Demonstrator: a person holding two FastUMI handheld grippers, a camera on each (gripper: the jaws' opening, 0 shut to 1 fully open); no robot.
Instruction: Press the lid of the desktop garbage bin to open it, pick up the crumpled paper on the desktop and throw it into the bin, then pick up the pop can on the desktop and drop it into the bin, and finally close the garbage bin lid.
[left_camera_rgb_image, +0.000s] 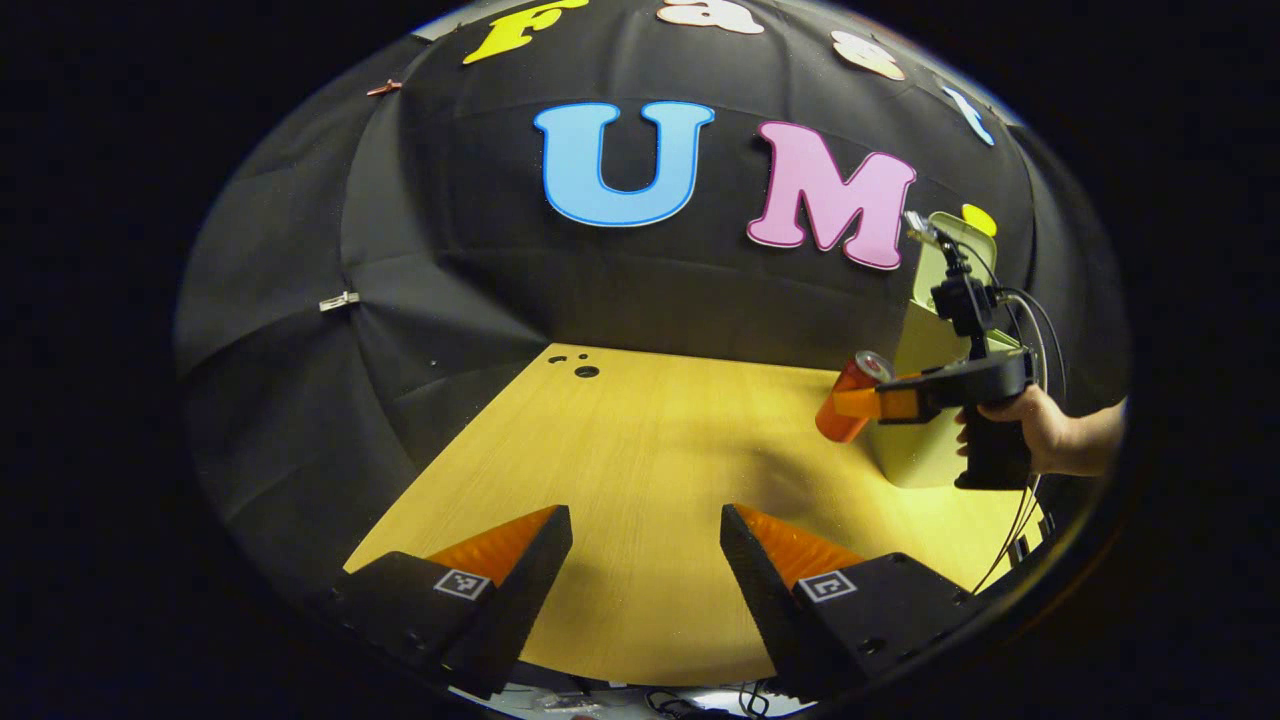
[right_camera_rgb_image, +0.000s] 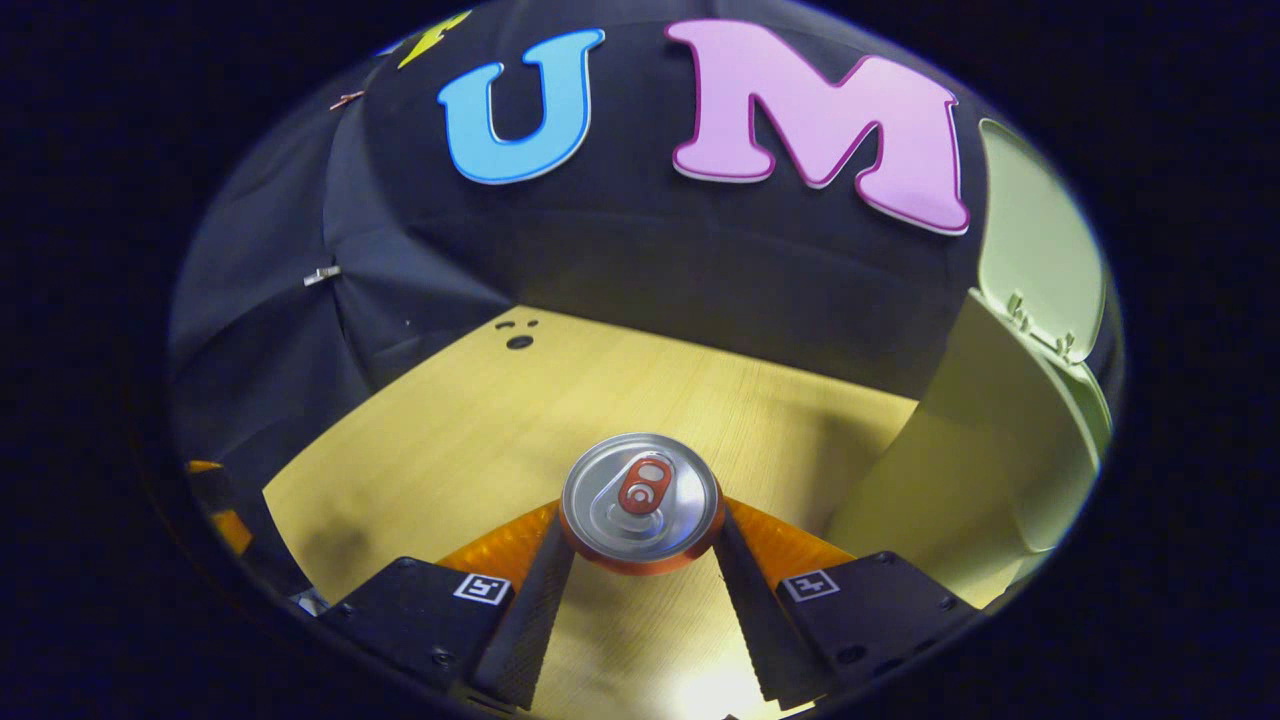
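The right gripper pinches the round orange metal pop can, one finger pressed on each side; in the right gripper view the can's flat, shiny silver top with its small orange pull tab faces the camera; the can is up off the smooth, pale yellow wooden table with its fine straight grain. Just to the right stands the tall, smooth, pale green plastic garbage bin; its rounded lid is tipped up and open. In the left gripper view the same can is tilted in the air, held by the right gripper near the front of the bin; a hand grips the dark handle of that tool, and thin black cables loop behind it. The left gripper is spread wide with nothing between its ridged fingers; it is low over the bare table, well apart from the can. Small dark round holes sit near the table's far edge; soft black cloth with folds hangs behind.
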